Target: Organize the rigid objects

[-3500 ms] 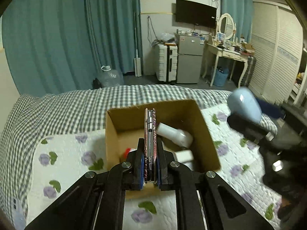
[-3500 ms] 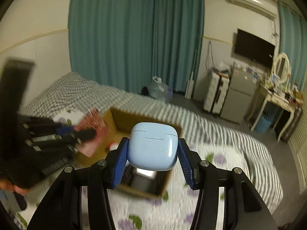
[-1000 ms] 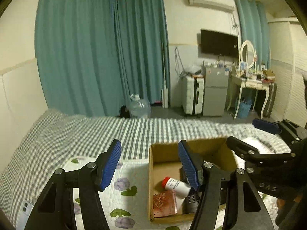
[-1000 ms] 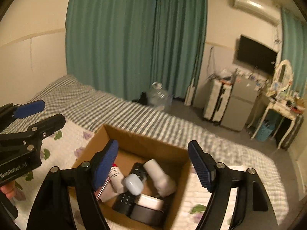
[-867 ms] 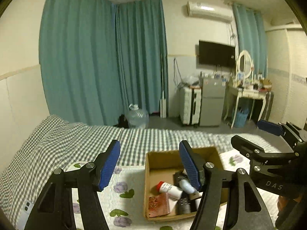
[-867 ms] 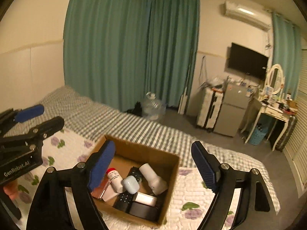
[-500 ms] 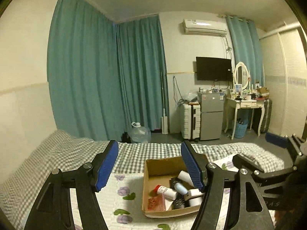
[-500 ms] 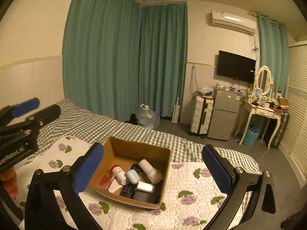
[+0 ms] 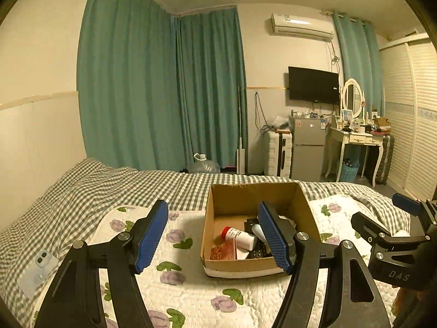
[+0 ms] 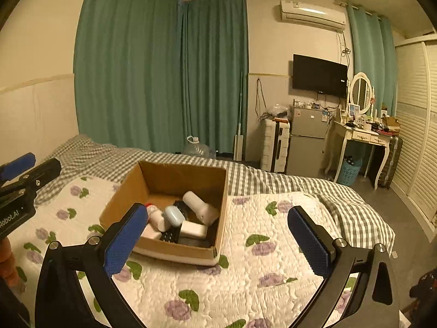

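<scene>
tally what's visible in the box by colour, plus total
In the cardboard box:
White: 4 - red-capped bottle, bottle, flat case, flat piece
Light blue: 1 - case
Black: 1 - remote
Reddish patterned: 1 - card
Total: 7 visible; more may be hidden underneath.

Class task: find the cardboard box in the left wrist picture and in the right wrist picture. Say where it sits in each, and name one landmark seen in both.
Left wrist view: the cardboard box sits right of centre on the bed, partly behind the right-side finger.
Right wrist view: the cardboard box sits left of centre on the floral quilt.
Shared landmark: the wall television.
</scene>
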`<state>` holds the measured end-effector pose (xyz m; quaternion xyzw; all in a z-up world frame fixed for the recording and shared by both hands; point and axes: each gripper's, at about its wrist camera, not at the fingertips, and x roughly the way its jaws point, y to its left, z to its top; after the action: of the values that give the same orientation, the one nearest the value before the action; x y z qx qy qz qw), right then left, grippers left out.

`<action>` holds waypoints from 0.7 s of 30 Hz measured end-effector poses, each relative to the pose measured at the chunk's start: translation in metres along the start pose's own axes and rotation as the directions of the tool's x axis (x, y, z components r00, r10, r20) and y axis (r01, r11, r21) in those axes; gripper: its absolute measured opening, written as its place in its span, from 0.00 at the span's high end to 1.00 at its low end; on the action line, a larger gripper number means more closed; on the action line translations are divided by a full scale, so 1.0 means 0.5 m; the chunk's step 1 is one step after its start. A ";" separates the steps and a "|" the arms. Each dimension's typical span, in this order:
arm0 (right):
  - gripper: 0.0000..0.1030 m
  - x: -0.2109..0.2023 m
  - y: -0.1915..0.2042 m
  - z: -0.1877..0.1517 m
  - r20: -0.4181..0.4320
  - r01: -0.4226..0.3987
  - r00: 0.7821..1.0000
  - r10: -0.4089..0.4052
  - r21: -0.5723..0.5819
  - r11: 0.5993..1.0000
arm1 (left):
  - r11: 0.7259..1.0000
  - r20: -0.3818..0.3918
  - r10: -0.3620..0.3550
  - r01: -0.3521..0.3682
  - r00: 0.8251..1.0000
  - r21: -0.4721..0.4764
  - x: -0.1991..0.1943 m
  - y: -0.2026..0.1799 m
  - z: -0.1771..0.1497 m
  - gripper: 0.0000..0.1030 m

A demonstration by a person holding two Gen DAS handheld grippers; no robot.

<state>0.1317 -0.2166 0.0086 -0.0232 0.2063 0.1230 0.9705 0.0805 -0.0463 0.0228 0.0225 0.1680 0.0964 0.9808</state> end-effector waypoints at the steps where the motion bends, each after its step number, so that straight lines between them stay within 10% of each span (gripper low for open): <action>1: 0.00 0.000 0.001 0.000 -0.002 -0.003 1.000 0.003 0.000 1.000 | 1.000 -0.005 -0.001 0.001 1.000 0.005 0.001 -0.003 -0.002 0.31; 21: 0.00 -0.009 0.005 0.006 0.025 -0.001 1.000 0.001 0.000 1.000 | 1.000 -0.038 -0.013 0.013 0.999 0.006 -0.004 -0.002 -0.023 0.31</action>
<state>0.1284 -0.2150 0.0129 -0.0213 0.1940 0.1236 0.9729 0.0751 -0.0473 0.0126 0.0224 0.1869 0.0897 0.9780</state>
